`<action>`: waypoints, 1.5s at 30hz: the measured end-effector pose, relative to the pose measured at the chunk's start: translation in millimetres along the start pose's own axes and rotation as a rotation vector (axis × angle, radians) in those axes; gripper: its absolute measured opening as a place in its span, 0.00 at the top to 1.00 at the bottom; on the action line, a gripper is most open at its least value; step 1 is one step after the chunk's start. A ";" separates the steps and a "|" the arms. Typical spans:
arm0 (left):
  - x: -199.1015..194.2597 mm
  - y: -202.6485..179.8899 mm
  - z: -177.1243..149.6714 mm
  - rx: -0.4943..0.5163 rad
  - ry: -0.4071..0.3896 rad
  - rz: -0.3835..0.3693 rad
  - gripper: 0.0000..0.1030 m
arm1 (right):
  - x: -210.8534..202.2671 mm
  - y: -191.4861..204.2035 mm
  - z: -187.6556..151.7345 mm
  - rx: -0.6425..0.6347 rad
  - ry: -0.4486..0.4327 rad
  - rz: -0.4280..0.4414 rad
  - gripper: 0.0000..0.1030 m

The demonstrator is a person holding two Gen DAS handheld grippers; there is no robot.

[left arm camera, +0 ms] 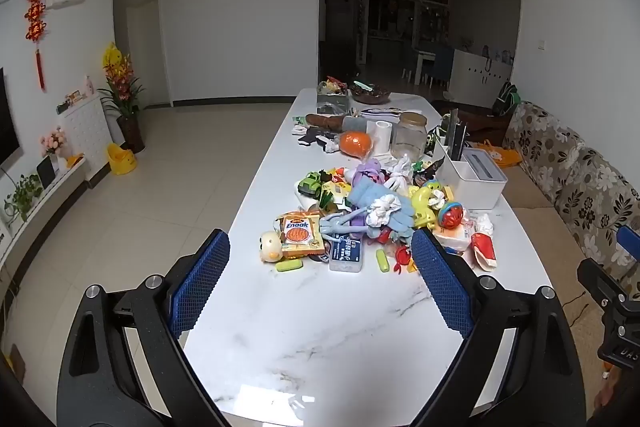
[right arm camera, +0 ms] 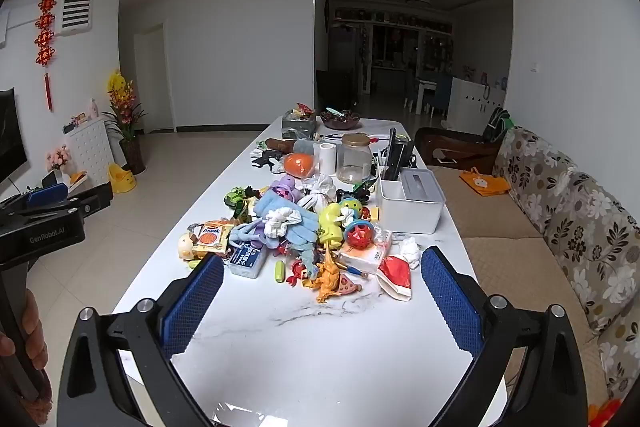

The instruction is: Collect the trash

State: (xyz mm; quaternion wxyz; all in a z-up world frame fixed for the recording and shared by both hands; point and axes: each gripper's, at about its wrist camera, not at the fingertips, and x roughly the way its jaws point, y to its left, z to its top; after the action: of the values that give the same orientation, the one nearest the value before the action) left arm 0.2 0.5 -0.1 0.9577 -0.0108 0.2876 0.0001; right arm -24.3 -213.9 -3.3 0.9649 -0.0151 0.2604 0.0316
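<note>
Crumpled white tissue (right arm camera: 411,250) and red-and-white wrapper (right arm camera: 395,277), the likely trash, lie at the near right edge of the toy pile (right arm camera: 296,223) on the bench (right arm camera: 320,347); both the left hand-held gripper (left arm camera: 320,283) and the right hand-held gripper (right arm camera: 322,301) hover short of the pile, jaws apart and empty, presumably poised for a first pick.

A heap of toys and wrappers lies on the middle of the table (right arm camera: 328,355), with the snack packet (right arm camera: 210,237) at its left edge and the crumpled tissue (right arm camera: 410,249) at its right, just before the storage box (right arm camera: 412,205). Behind the heap stand the glass jar (right arm camera: 354,158) and, to its left, the paper roll (right arm camera: 327,157). The sofa (right arm camera: 560,211) runs along the table's right side.
</note>
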 end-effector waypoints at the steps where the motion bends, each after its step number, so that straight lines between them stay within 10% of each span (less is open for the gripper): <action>1: -0.3 0.1 -0.1 0.000 -0.001 0.000 0.13 | 0.5 -0.3 -0.1 0.001 0.001 0.000 0.05; 45: 7.0 1.2 -4.3 0.029 0.042 -0.017 0.13 | 3.1 -5.5 -5.9 0.019 0.006 -0.002 0.05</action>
State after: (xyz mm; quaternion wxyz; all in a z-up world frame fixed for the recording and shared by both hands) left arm 3.7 1.7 -7.6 0.9515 0.0005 0.3073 -0.0126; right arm -24.2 -219.5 -9.8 0.9642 -0.0061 0.2636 0.0280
